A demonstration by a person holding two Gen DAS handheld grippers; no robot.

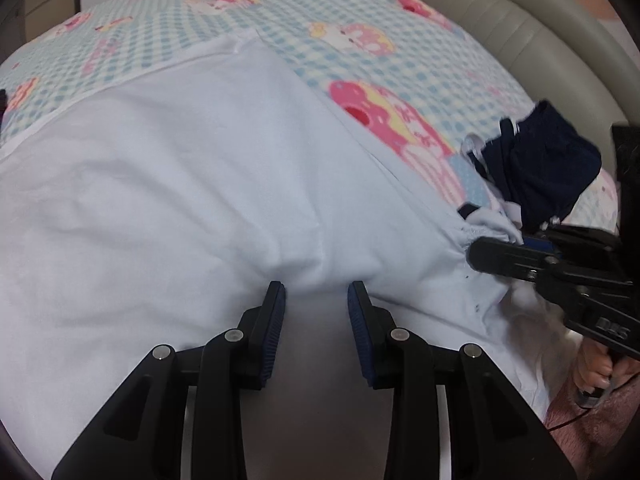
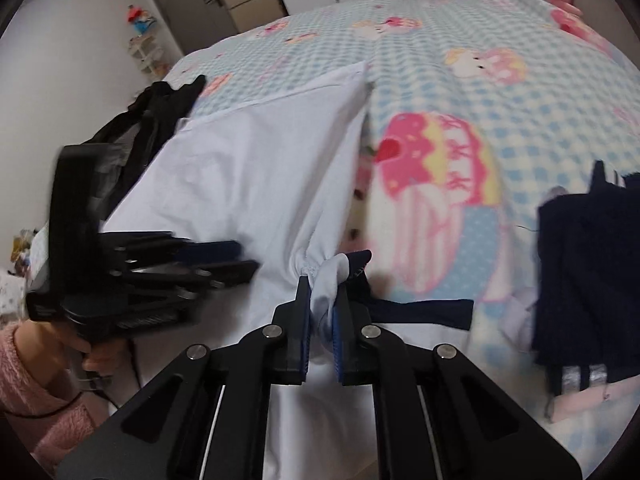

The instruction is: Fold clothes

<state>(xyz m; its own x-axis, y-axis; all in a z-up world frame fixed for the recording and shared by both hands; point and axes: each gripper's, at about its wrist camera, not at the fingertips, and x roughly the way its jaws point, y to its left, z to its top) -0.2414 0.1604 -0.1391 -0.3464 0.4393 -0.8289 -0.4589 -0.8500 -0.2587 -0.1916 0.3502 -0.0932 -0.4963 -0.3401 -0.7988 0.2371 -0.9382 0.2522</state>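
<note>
A bed [image 2: 500, 92] fills both views, covered by a blue-and-white checked fleece blanket [image 1: 360, 12] printed with pink cartoon figures, with a grey padded headboard [image 1: 532, 40] along its far side. On the blanket lies a large pale-blue cotton garment [image 1: 180, 184], spread flat, its long axis running from the near edge away toward a far corner [image 2: 360, 70]. A heap of dark navy clothes [image 2: 580, 280] sits on the blanket just beside it, and a black garment [image 2: 160, 108] lies at its other side. The left tool [image 1: 316, 288] rests at the garment's near hem, its blue pads apart with cloth lying between them. The right tool [image 2: 323, 300] is clamped on a gathered corner of the garment. No readable writing shows.
</note>
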